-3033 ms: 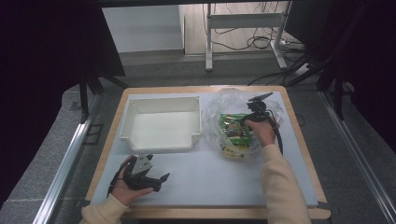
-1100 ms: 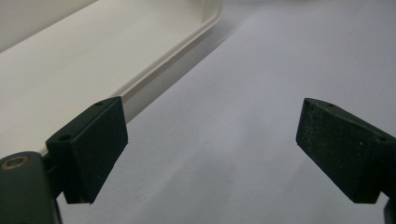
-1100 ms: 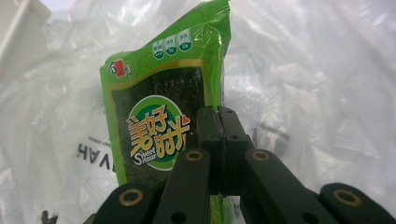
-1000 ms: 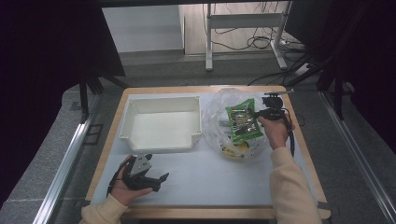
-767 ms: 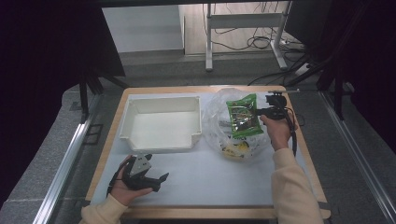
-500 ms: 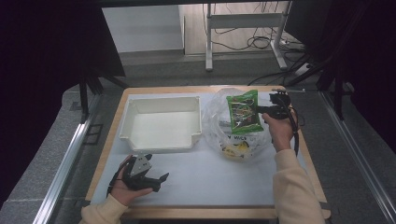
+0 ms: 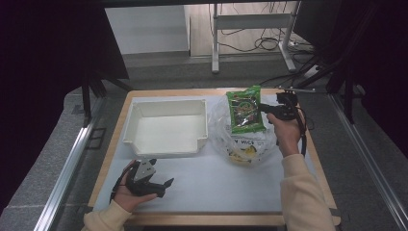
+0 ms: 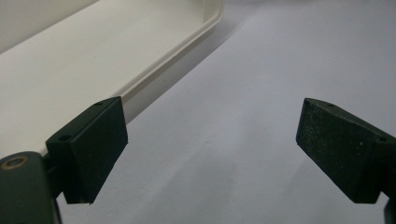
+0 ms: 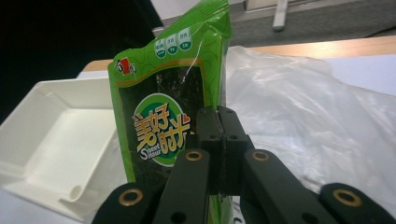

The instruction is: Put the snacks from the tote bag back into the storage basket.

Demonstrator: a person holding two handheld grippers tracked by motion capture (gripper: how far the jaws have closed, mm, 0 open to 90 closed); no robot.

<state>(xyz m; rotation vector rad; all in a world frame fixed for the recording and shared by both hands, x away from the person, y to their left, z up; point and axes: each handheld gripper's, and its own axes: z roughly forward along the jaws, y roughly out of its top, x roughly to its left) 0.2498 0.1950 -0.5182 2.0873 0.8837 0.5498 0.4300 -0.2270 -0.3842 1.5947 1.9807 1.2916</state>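
Right now the right hand-held gripper [image 7: 263, 109] is clamped on the edge of a green seaweed snack packet [image 7: 245, 109], its jaws pressed flat together on the wrapper, as the right gripper view shows [image 9: 218, 140]. The packet [image 9: 170, 107] is held up in the air, above a crumpled clear plastic bag [image 7: 243, 144] that lies on the counter [image 7: 216, 183] with other printed packets inside it. Just to the left of the bag sits a white plastic tray [image 7: 166, 127], open on top. Over at the near left corner, the left hand-held gripper [image 7: 161, 185] rests low on the counter's pale mat, just in front of the tray; its jaws stand wide apart with nothing between them, the tray's rim [image 8: 154, 70] close beside one of them.
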